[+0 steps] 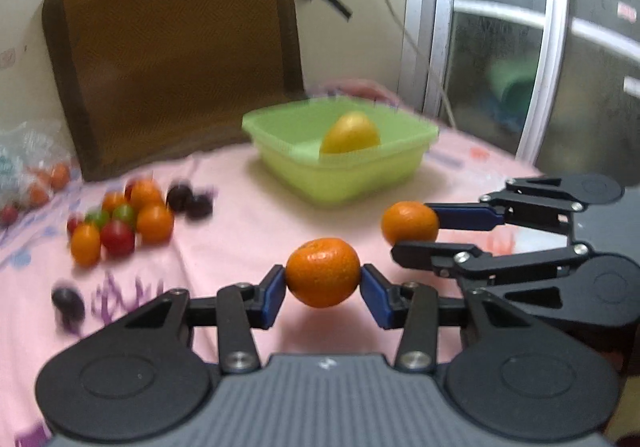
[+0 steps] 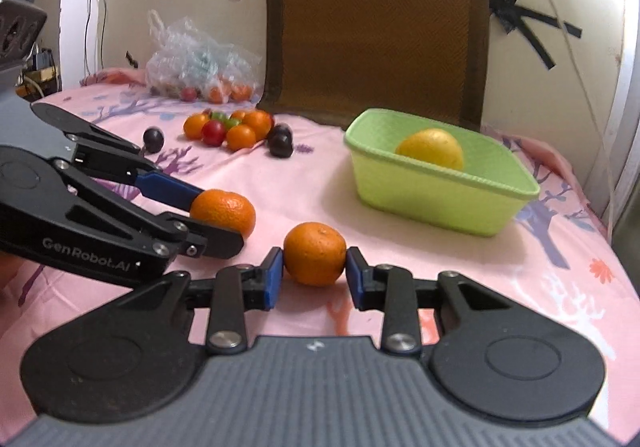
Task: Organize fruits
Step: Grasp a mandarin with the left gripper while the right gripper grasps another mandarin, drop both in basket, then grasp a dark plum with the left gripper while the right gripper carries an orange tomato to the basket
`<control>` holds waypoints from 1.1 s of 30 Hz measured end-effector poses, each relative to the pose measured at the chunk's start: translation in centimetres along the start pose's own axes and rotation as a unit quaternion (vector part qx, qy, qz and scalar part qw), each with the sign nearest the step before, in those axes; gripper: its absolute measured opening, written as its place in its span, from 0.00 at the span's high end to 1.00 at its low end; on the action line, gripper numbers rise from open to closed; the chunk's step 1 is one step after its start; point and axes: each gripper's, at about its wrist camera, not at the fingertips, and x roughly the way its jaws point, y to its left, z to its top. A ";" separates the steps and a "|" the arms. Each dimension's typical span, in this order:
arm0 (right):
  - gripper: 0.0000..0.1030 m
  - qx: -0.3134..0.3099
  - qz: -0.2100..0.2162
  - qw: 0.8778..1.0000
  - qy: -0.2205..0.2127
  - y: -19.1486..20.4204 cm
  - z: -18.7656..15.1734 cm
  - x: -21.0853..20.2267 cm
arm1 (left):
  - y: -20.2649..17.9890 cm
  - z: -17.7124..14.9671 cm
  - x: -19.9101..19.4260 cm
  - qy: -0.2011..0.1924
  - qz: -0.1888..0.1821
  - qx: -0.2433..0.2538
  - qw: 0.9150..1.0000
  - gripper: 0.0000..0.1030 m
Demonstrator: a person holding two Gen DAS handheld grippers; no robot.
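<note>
Pinching a small tangerine [image 1: 322,272] between its blue pads, the left gripper [image 1: 322,279] held the fruit clear above the pink patterned cloth [image 1: 240,231]. The right gripper [image 2: 315,267] did the same with a second tangerine [image 2: 315,254], its jaws pressed on either side of the peel. In the left wrist view the right gripper came in from the right edge with its tangerine just beside and slightly beyond the left one; the two fruits were near each other but apart.

Beyond both grippers stood a light green plastic tub [image 2: 440,203], with a single yellow lemon-like fruit [image 2: 433,147] lying inside it. Neither tangerine was over the tub; both hung short of its near wall.

Farther left on the cloth lay a loose cluster of small fruits [image 2: 232,127]: several more tangerines, red and green cherry tomatoes, and a few dark purple round fruits at its edges, one [image 2: 153,139] lying apart to the left. A crinkled clear plastic bag [image 2: 196,63] holding more fruit sat behind the cluster near the wall. A brown woven mat [image 2: 376,27] leaned upright against the wall behind the tub.
</note>
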 end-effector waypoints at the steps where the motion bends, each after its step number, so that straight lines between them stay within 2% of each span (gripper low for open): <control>1: 0.65 0.004 -0.004 1.000 -0.013 -0.4 0.2 -0.4 | 0.1 1.0 0.1 -0.009 -0.001 -0.001 1.000 0.60; 5: 0.65 0.042 -0.052 0.995 -0.081 -3.3 2.0 -1.8 | 0.0 5.8 1.5 -0.042 0.001 -0.001 0.999 0.60; 8: 0.65 0.070 -0.098 0.986 -0.112 -6.1 3.2 -1.5 | 0.0 8.3 4.2 -0.052 0.018 0.006 0.998 0.60; 11: 0.64 0.087 -0.131 0.982 -0.106 -8.3 3.5 0.3 | 0.5 9.3 7.3 -0.036 0.028 0.002 0.999 0.59; 14: 0.64 0.097 -0.154 0.978 -0.099 -9.4 3.2 1.5 | 1.0 9.4 9.3 -0.014 0.018 -0.018 1.000 0.58; 16: 0.63 0.102 -0.153 0.979 -0.090 -9.7 2.7 2.0 | 0.9 9.2 9.6 -0.024 0.028 -0.017 0.999 0.50; 17: 0.63 0.103 -0.150 0.980 -0.083 -9.8 2.6 2.2 | 0.8 9.2 9.6 -0.027 0.034 -0.012 0.999 0.42; 20: 0.62 0.099 -0.143 0.982 -0.076 -9.8 2.5 2.8 | 0.7 9.2 9.7 -0.029 0.034 -0.013 0.999 0.30; 21: 0.56 0.097 -0.143 0.982 -0.077 -10.0 2.5 2.9 | 0.6 9.2 9.7 -0.029 0.034 -0.014 0.999 0.30; 23: 0.45 0.094 -0.145 0.982 -0.082 -9.9 2.5 2.8 | 0.7 9.3 8.9 -0.038 0.038 -0.017 0.998 0.31; 26: 0.46 0.094 -0.146 0.980 -0.097 -9.9 2.5 2.5 | 2.1 9.5 5.6 -0.079 0.039 -0.043 0.995 0.33; 28: 0.47 0.098 -0.151 0.977 -0.116 -9.9 2.4 1.9 | 4.2 8.8 1.9 -0.115 0.049 -0.072 0.989 0.32; 31: 0.47 0.106 -0.159 0.971 -0.146 -9.7 2.3 0.9 | 8.3 6.7 -3.4 -0.149 0.093 -0.117 0.977 0.32; 33: 0.49 0.119 -0.151 0.967 -0.166 -9.9 2.4 0.3 | 10.8 4.6 -6.2 -0.152 0.143 -0.135 0.969 0.32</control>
